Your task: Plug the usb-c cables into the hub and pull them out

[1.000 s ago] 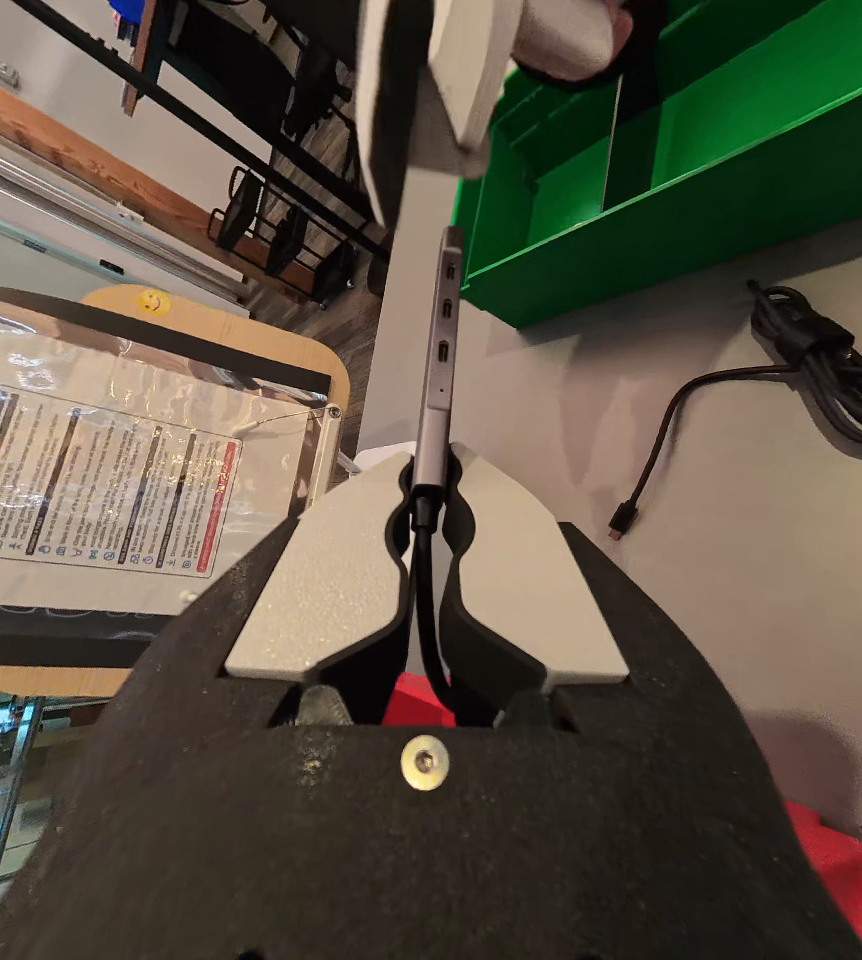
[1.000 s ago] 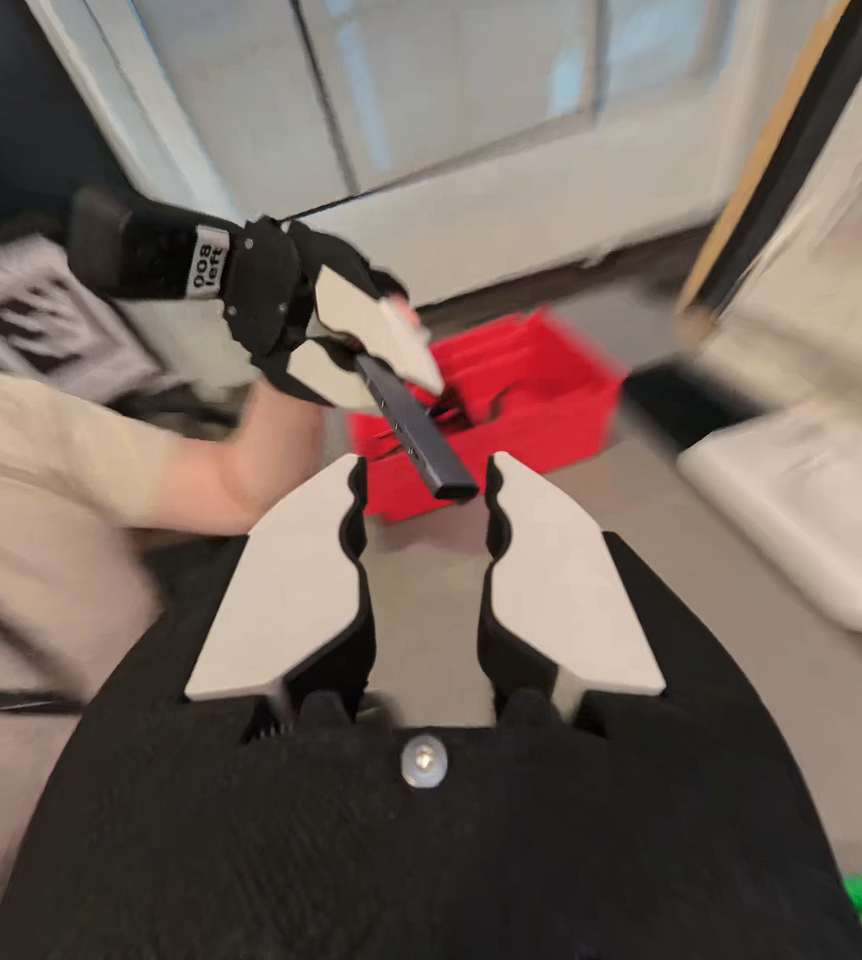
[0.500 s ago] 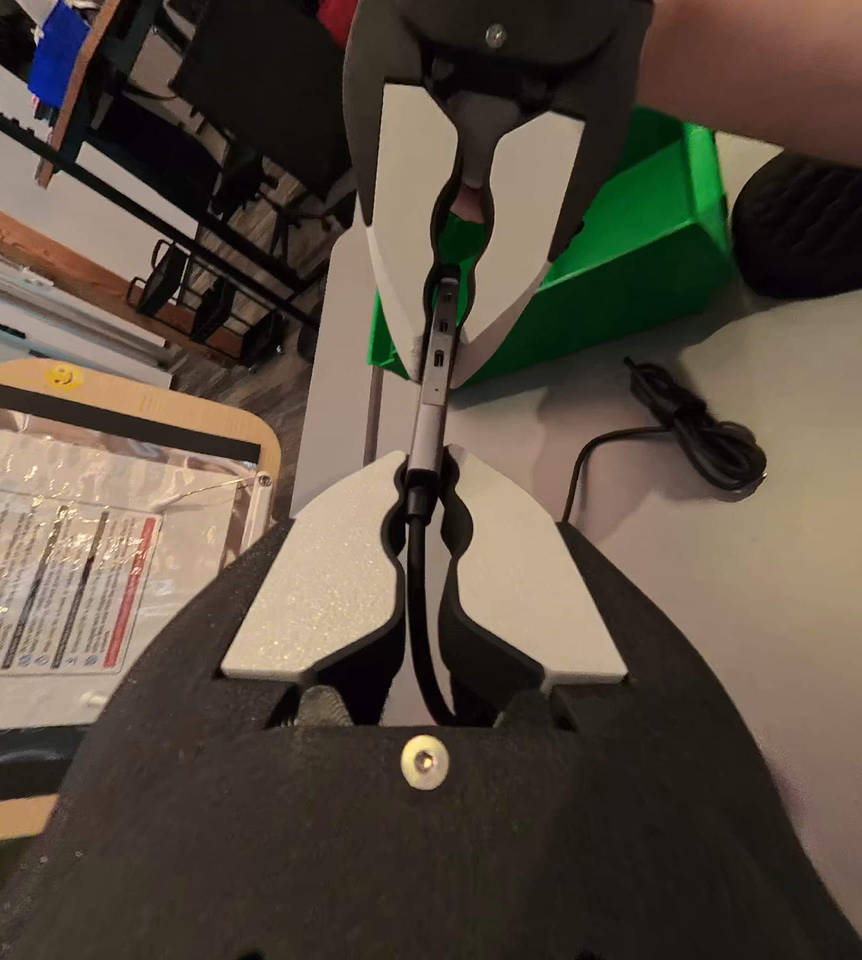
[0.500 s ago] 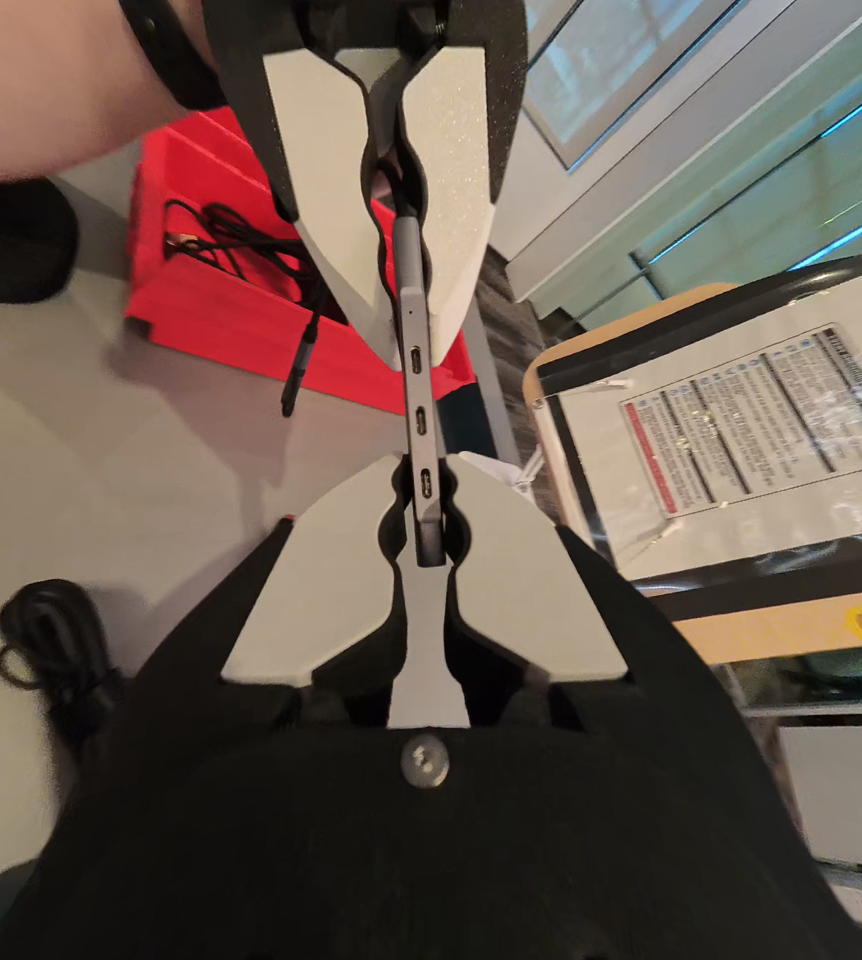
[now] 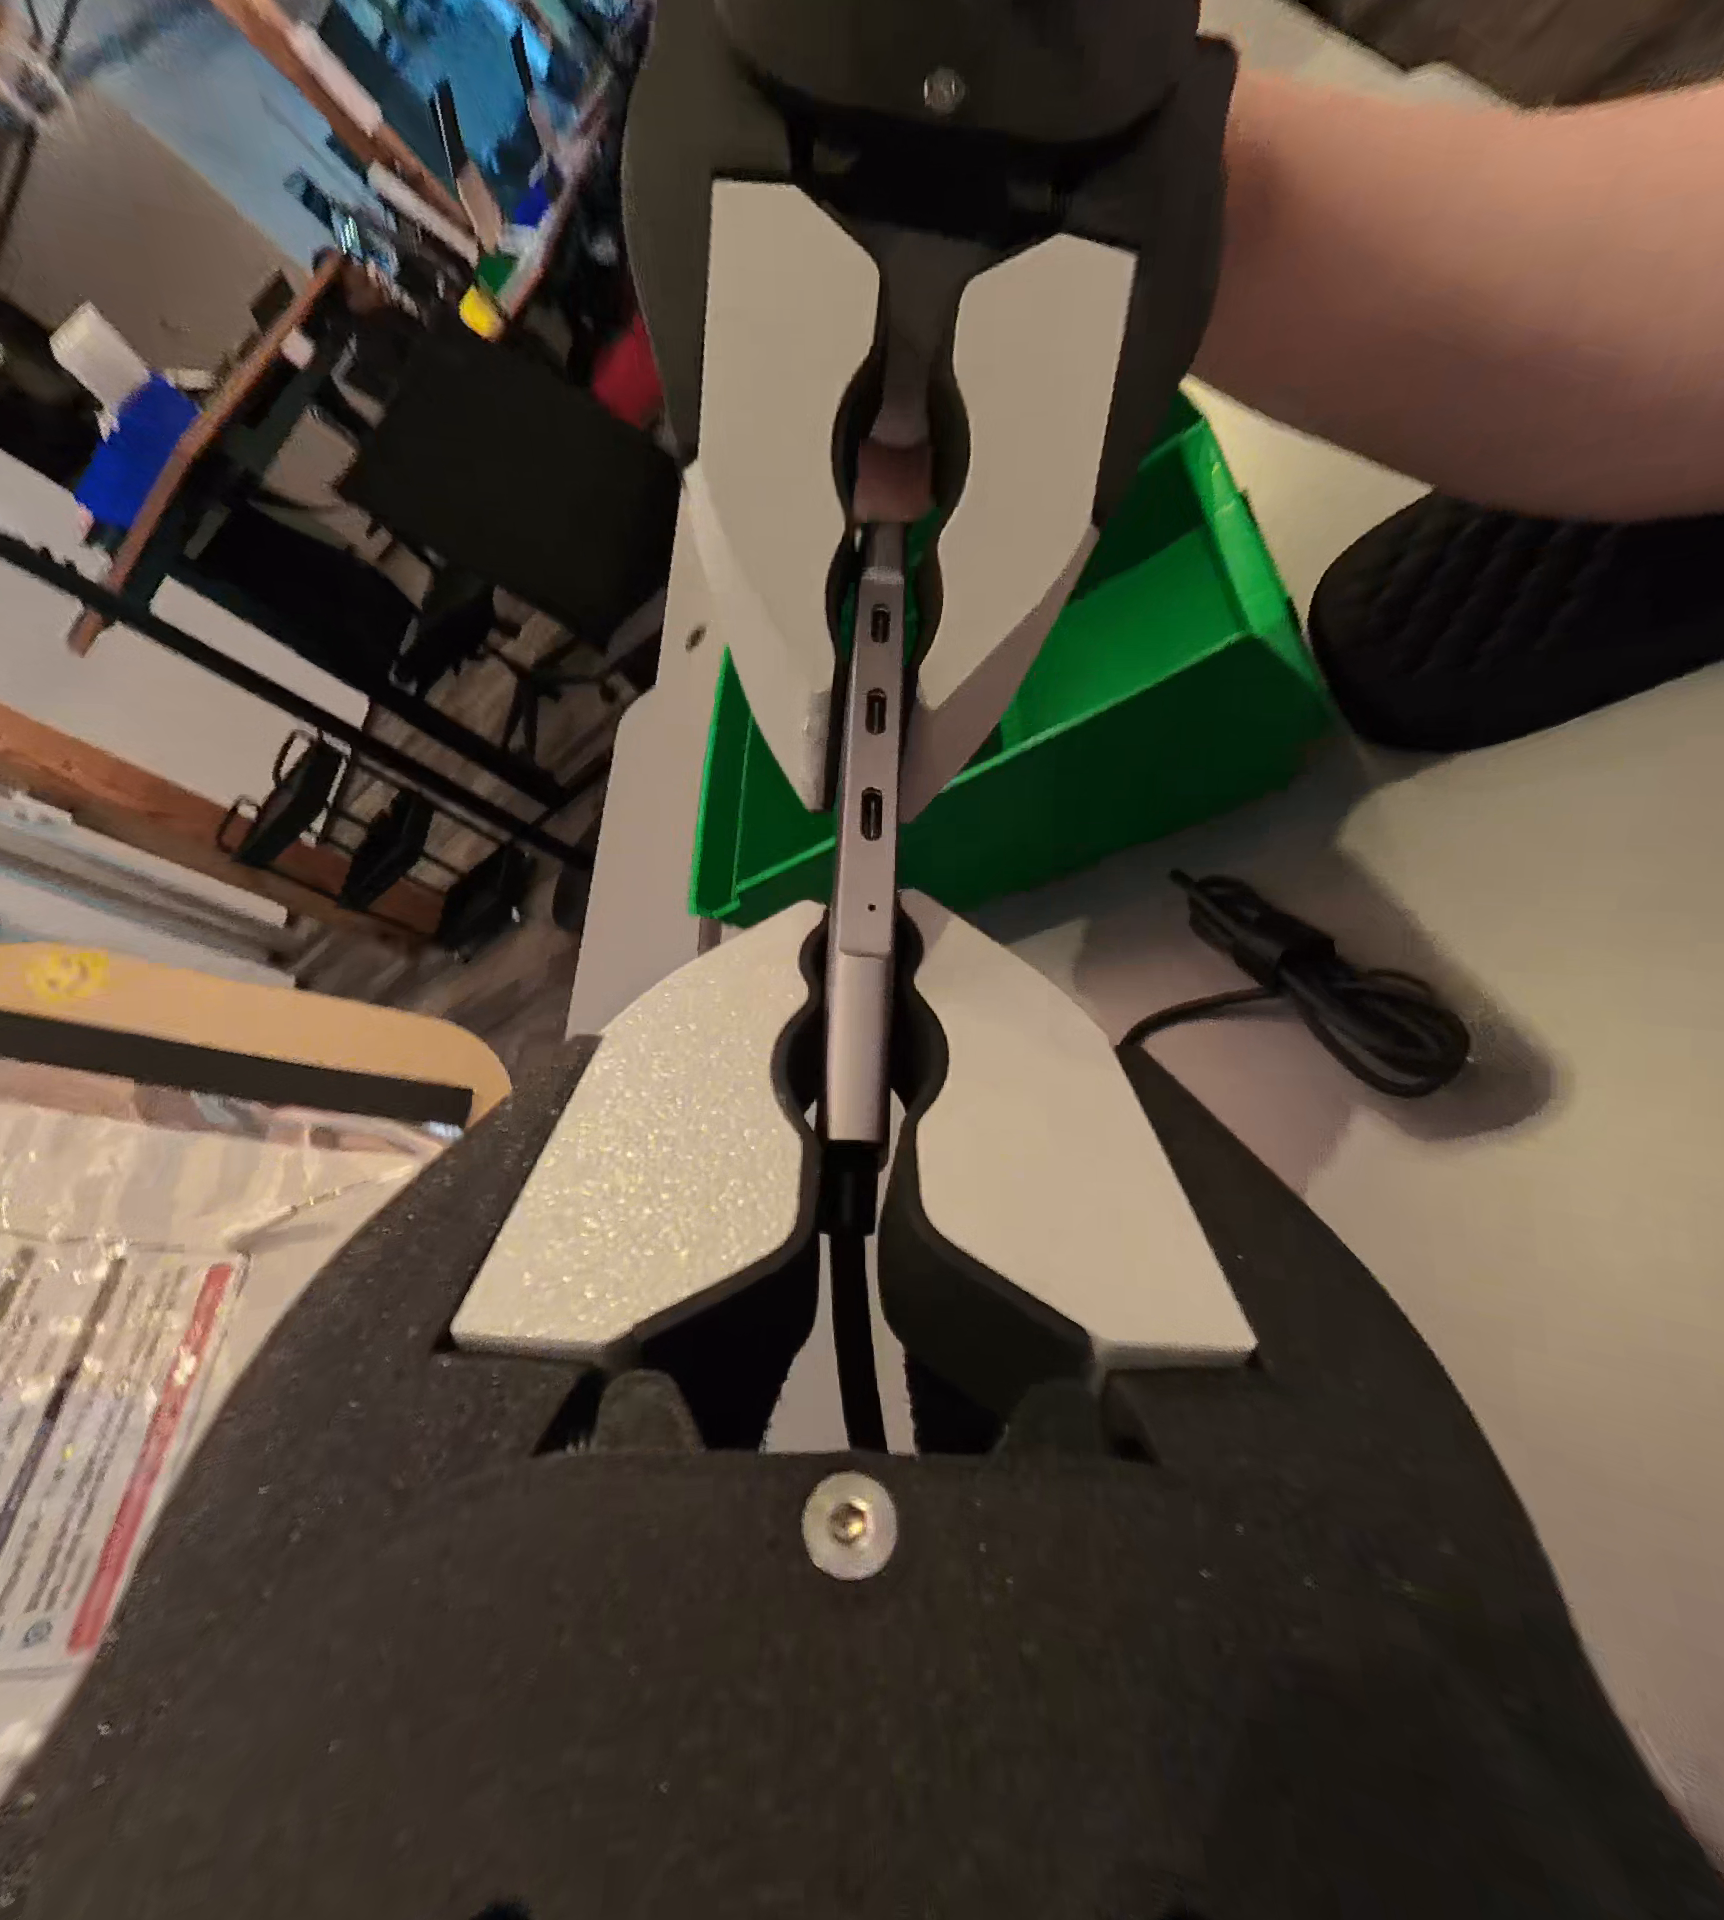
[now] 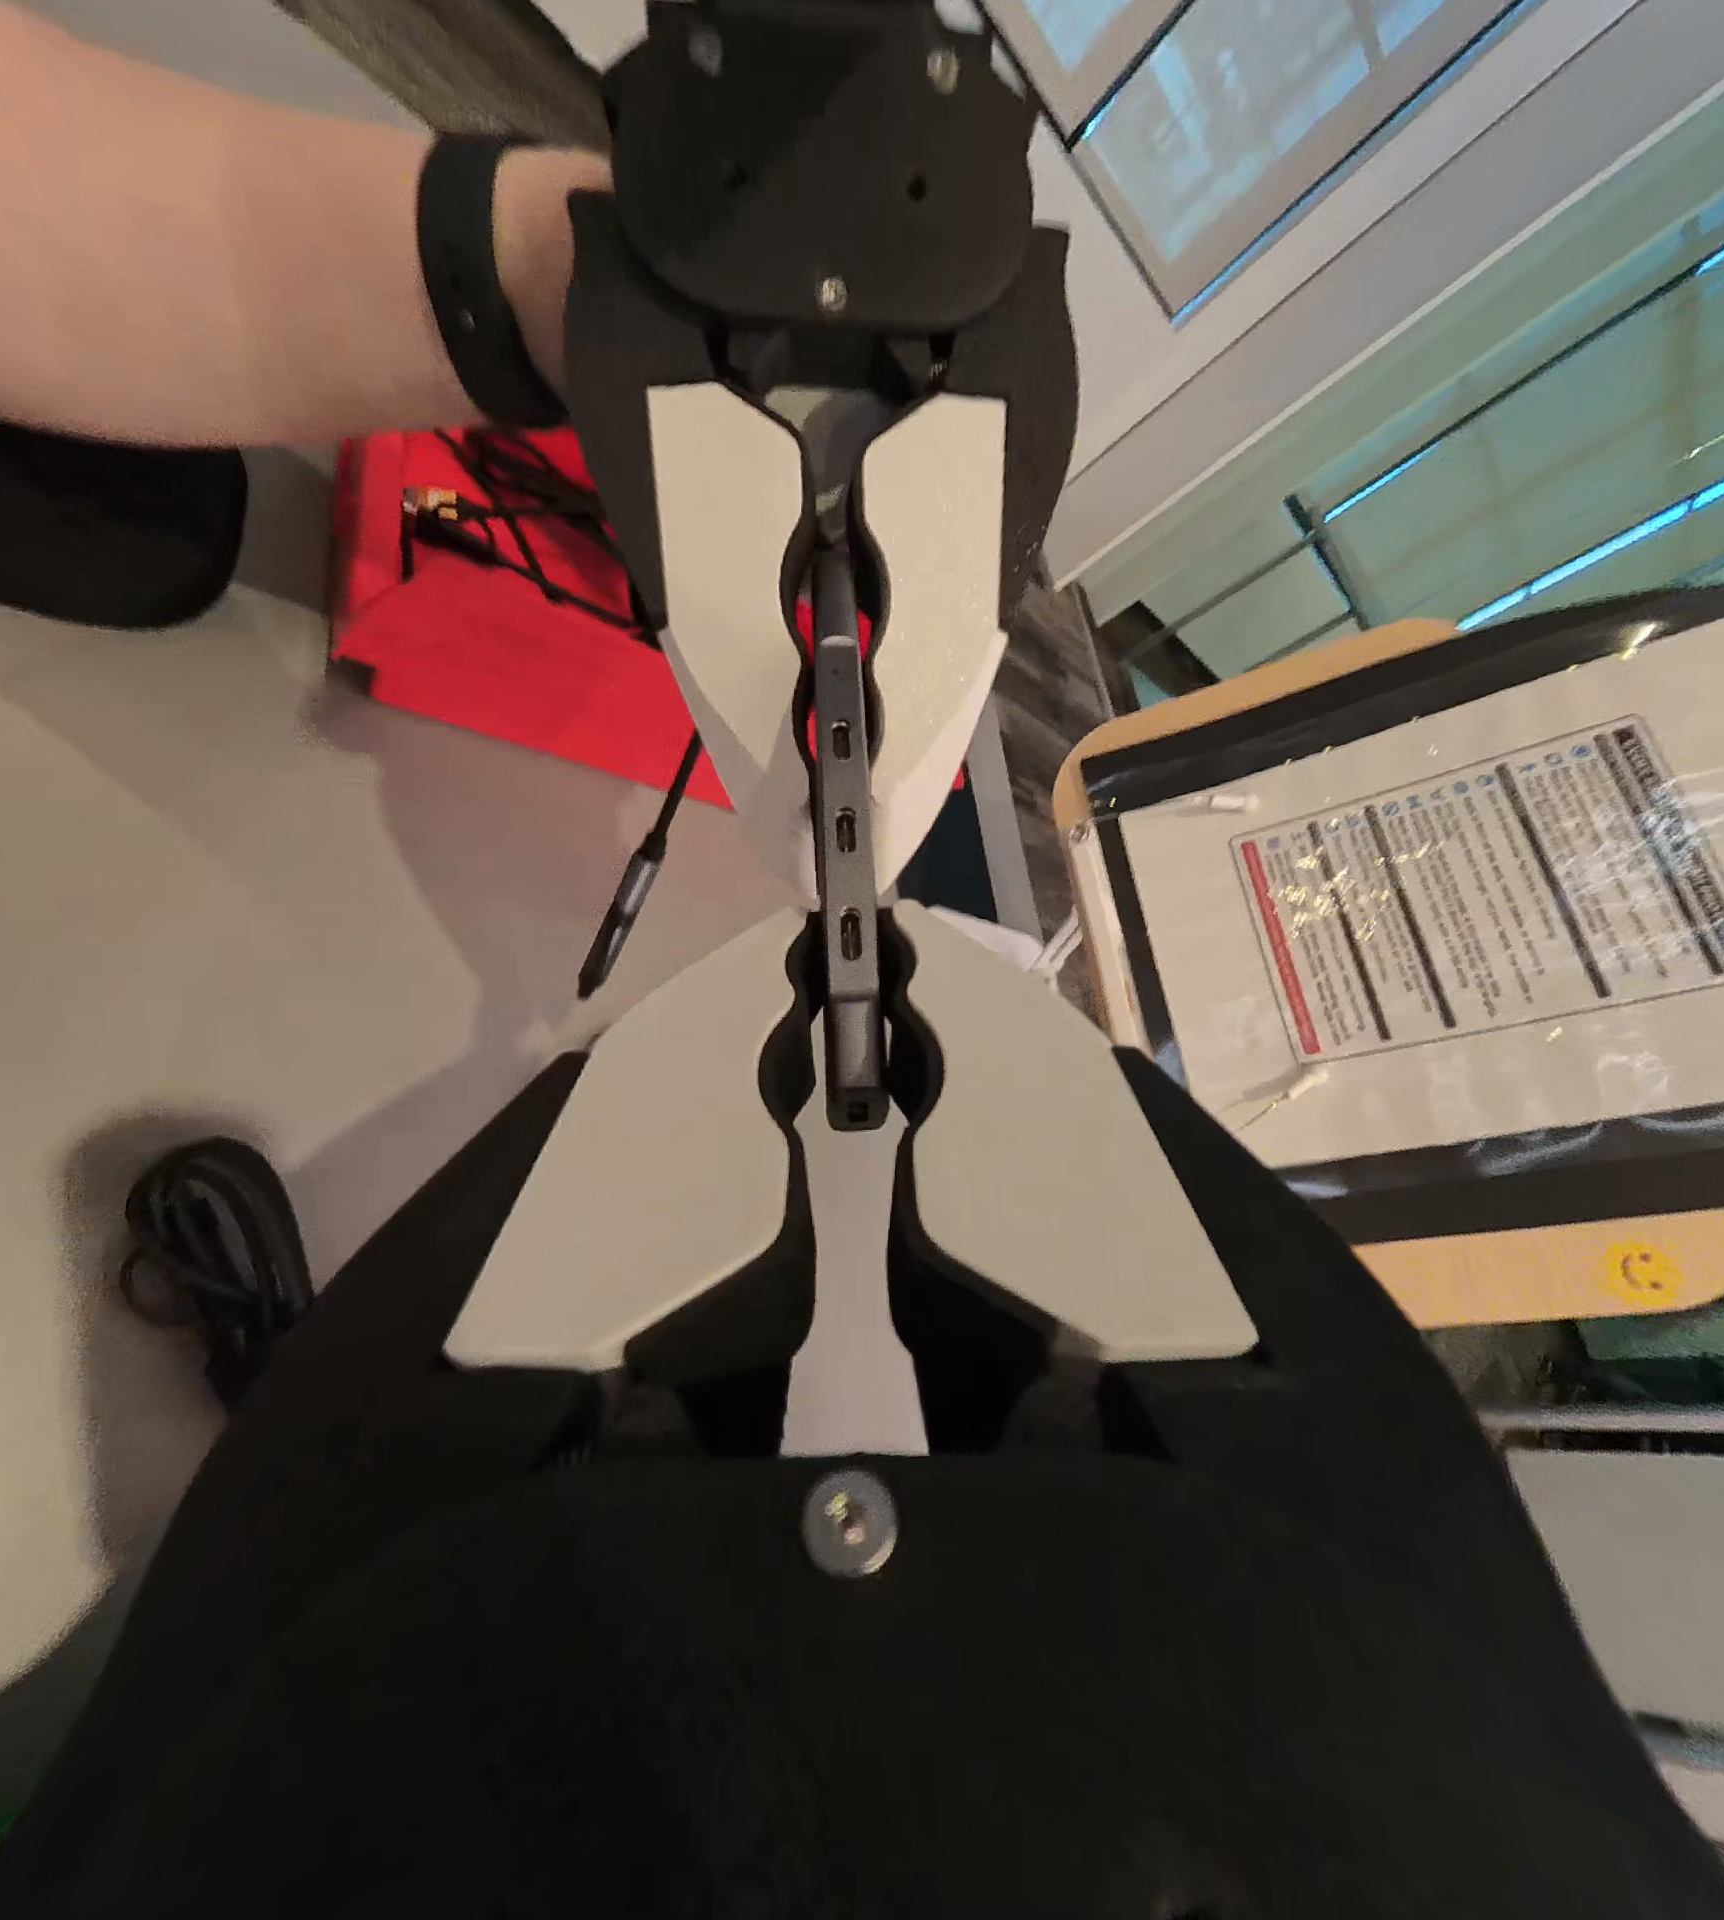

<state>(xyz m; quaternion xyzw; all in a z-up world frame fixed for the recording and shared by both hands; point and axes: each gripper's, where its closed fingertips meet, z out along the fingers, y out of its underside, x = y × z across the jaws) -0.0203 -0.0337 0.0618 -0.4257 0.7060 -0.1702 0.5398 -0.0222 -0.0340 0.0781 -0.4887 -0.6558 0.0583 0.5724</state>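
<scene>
Left gripper (image 5: 863, 1023) clamps the cabled end of the grey hub (image 5: 868, 831); right gripper (image 6: 853, 1023) clamps the opposite end. Hub spans between both, above the table (image 5: 1460, 1195), three ports exposed. Coiled black cable (image 5: 1336, 987) lies beside the green bin (image 5: 1149, 748).

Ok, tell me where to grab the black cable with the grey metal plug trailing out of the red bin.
Grip the grey metal plug on its straight rigid shell, from above, pinching its narrow sides: it seems to lie on the grey table, clear of the red bin.
</scene>
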